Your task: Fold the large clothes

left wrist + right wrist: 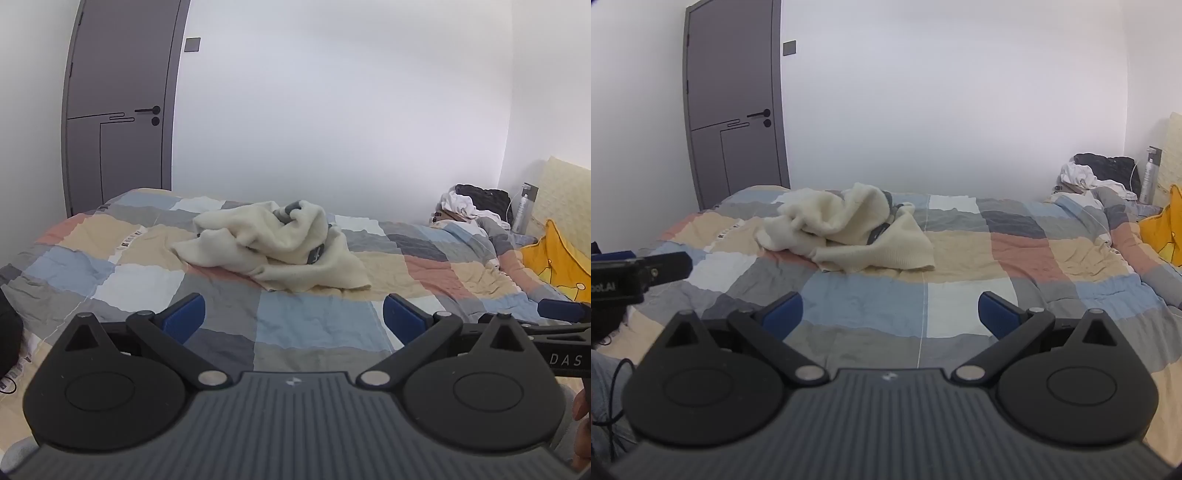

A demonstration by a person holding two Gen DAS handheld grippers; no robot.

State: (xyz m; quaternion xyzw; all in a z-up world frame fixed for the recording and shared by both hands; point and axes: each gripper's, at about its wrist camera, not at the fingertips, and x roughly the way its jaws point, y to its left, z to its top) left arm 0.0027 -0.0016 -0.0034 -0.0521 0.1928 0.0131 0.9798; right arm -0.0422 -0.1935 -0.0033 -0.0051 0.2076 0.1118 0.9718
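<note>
A cream knitted garment with grey trim (273, 243) lies crumpled in a heap on the checked bedspread (303, 325), past the middle of the bed. It also shows in the right wrist view (849, 229). My left gripper (293, 314) is open and empty, held above the near part of the bed, well short of the garment. My right gripper (890, 312) is open and empty too, beside the left one and equally short of the garment. The left gripper's finger shows at the left edge of the right wrist view (665, 266).
A grey door (118, 122) stands at the back left. A pile of black and white clothes (472, 203) and a spray bottle (522, 206) sit at the bed's far right corner. A yellow cushion (557, 262) lies at the right by the headboard.
</note>
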